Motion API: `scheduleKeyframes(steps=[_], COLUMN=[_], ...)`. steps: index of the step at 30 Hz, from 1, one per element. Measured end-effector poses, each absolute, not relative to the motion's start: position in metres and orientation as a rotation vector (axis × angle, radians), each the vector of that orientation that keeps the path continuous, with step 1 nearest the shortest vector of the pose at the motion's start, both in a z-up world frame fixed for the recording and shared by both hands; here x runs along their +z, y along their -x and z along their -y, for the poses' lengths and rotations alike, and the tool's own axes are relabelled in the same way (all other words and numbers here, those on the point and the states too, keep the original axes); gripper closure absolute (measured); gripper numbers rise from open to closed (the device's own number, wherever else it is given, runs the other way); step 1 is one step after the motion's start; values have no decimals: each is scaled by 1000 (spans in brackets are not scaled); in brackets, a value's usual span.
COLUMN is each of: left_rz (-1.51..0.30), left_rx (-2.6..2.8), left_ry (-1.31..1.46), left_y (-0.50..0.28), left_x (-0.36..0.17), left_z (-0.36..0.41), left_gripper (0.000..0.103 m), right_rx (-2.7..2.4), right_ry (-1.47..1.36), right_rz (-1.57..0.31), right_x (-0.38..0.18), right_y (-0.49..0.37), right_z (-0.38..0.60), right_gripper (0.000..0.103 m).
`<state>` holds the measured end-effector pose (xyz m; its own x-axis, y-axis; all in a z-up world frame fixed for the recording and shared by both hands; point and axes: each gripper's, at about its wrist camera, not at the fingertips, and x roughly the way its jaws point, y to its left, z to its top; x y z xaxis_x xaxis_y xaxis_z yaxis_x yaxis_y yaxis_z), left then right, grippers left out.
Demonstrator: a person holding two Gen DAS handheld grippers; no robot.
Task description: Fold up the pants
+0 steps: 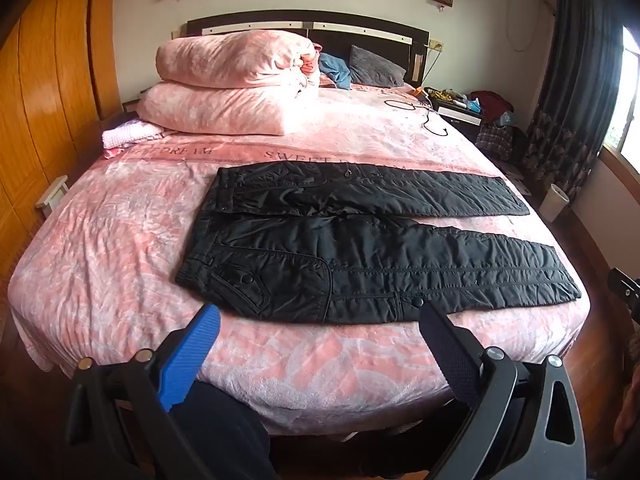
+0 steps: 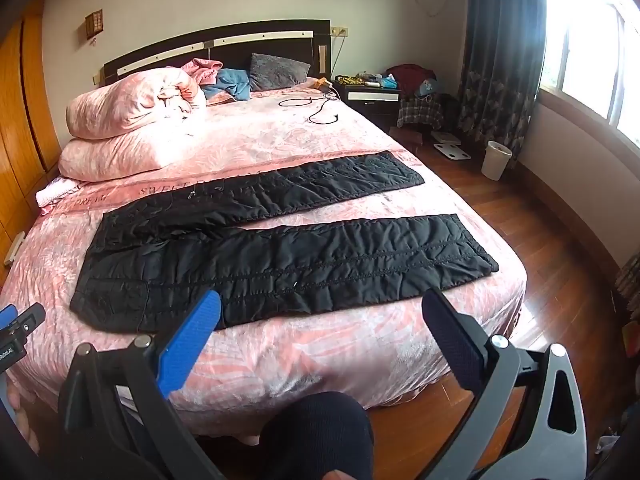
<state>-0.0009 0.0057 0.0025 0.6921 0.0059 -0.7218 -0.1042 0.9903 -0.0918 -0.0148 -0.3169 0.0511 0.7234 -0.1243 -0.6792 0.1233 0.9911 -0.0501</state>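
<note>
Left tool (image 1: pixel 320 320) agape, right tool (image 2: pixel 320 312) agape, pants (image 1: pixel 360 256) flat

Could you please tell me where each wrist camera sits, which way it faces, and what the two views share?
Left wrist: behind the open left gripper at the bed's foot, facing the headboard over the pants' waist end; the person's dark-clad leg shows below.
Right wrist: behind the open right gripper, further right, facing the pant legs and window; a knee and the left gripper's tip show.
Shared: pants, pink bed, folded quilt.
</note>
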Motion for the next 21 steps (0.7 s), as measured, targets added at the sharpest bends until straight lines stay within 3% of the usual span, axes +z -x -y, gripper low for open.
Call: scheduleKeyframes(steps=[21], left_rz=[-803], left_rx=[73], left_ry=[115], left_y=[-2], left_x=[8], left_z=[-1], left_gripper=[4], right_rx=[-136], right_ry=[0], right_rz=[-747], right_x=[61], right_y=[13], right_z=[311], right_gripper=[2])
